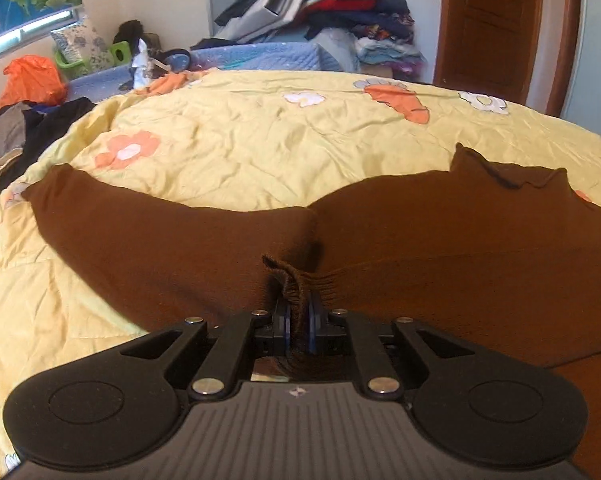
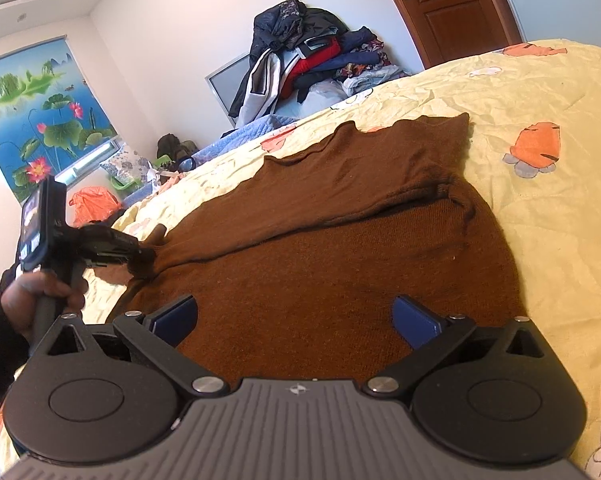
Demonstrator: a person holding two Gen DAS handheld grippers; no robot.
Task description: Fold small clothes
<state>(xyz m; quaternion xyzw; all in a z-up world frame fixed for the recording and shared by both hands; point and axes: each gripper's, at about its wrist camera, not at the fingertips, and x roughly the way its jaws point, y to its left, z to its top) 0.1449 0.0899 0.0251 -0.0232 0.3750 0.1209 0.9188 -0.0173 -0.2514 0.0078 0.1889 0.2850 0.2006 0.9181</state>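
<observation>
1. Nearest: left gripper (image 1: 299,314) clenched on a bunched ribbed edge of the soft brown knitted garment (image 1: 440,248).
2. Right gripper (image 2: 294,320) released, jaws wide, hovering over the same knit, nothing between them.
3. Garment spread flat on the yellow floral quilt (image 1: 240,148); probably light, limp, stretchy, best pinched at hems or corners.
4. Beyond: heaped clothes pile (image 1: 320,4), brown wooden door (image 1: 488,20).
</observation>
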